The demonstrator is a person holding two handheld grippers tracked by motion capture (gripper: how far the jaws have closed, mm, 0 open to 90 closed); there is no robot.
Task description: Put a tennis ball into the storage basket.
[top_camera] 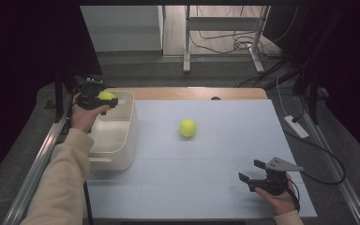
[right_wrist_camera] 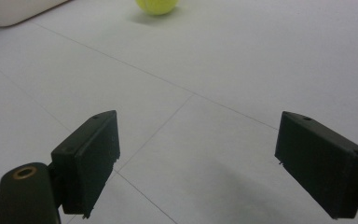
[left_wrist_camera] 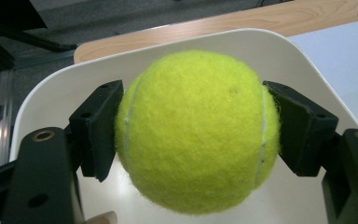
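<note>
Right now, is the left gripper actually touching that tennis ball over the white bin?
Touching. In the left gripper view, both pads of the left gripper press the tennis ball.

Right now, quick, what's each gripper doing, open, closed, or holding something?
Left gripper: closed on a fuzzy yellow-green tennis ball, held above the white plastic bin.
Right gripper: open, holding nothing, over the white table top.
</note>
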